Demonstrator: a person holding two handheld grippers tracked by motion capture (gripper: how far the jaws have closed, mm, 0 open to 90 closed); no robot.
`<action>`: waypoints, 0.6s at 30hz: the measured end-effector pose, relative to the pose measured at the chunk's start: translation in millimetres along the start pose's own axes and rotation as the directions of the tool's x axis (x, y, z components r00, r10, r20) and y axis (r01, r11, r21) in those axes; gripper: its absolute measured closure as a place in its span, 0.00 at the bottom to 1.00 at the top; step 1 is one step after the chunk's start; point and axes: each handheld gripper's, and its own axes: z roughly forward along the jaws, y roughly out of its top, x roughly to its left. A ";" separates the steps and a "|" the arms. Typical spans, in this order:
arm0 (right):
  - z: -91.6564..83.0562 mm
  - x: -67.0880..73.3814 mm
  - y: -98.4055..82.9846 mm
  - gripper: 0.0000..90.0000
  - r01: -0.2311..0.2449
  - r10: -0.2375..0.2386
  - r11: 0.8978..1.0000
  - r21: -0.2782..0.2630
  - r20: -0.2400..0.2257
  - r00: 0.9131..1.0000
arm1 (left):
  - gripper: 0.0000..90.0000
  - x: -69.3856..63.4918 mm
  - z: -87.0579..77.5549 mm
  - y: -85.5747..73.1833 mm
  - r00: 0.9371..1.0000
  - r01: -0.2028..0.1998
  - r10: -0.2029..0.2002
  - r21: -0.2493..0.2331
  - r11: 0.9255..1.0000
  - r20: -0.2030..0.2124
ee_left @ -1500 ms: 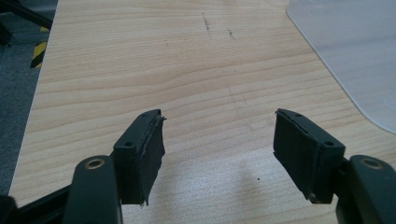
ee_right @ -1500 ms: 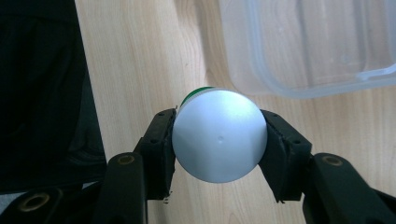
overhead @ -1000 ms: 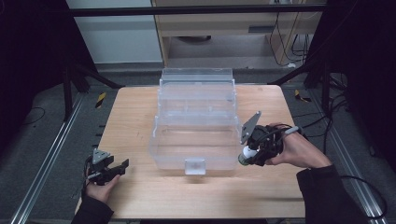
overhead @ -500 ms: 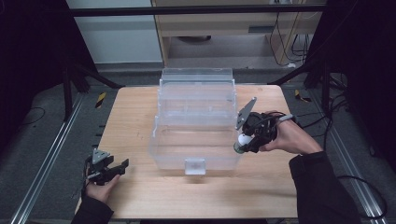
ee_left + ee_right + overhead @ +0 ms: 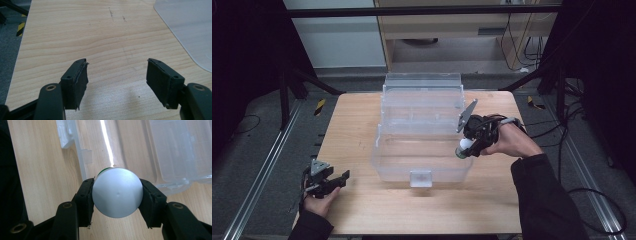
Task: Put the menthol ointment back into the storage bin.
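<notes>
1. The right tool squeezes a small white can tight between its two black jaws.
2. In the right gripper view, the can's round white end faces the camera. A thin green edge peeks out at the top. The rest of the can is hidden behind that end, so its label cannot be read.
3. In the high view the can looks tiny. It hangs over the right side of the clear plastic box, just above the rim. It is hard to tell if it touches the rim.
4. The box stands open on the wooden counter. Its lid leans up at the back. The see-through walls are hard to make out, and the parts inside blur together.
5. The left tool sits low near the front left corner of the counter, well apart from the box.
6. In the left gripper view, the left tool's jaws stand wide apart with just bare wood between them.
7. A corner of the clear box shows at the right edge there, cut off.
</notes>
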 end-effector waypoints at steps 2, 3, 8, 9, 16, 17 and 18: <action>2.6 -1.9 1.8 0.56 -0.009 0.009 1.000 -0.001 -0.001 1.000 | 0.37 0.2 0.0 0.0 1.000 0.000 0.000 0.000 1.000 0.001; 3.8 -3.7 2.5 0.56 0.000 0.000 1.000 0.004 0.000 1.000 | 0.37 0.2 0.0 0.0 1.000 0.000 0.000 0.000 1.000 0.001; 11.1 -9.4 4.5 0.56 -0.007 0.007 1.000 0.023 0.000 1.000 | 0.37 0.3 0.0 0.1 1.000 0.000 0.000 0.000 1.000 0.001; 12.1 -10.1 4.7 0.56 -0.006 0.006 1.000 0.023 -0.001 1.000 | 0.37 0.3 0.1 0.1 1.000 0.001 -0.001 0.000 1.000 0.001; 22.3 -13.1 8.0 0.56 0.001 0.000 0.999 0.041 -0.011 1.000 | 0.37 0.3 -0.1 0.1 1.000 0.001 -0.001 -0.002 1.000 0.000; 23.9 -13.2 8.1 0.56 0.005 -0.005 0.999 0.041 -0.009 1.000 | 0.37 0.4 0.0 0.1 1.000 0.000 0.000 -0.001 1.000 0.001; 25.1 -13.7 8.3 0.56 0.013 -0.012 0.999 0.043 -0.013 1.000 | 0.37 0.4 0.1 0.1 1.000 0.000 0.000 0.000 1.000 0.000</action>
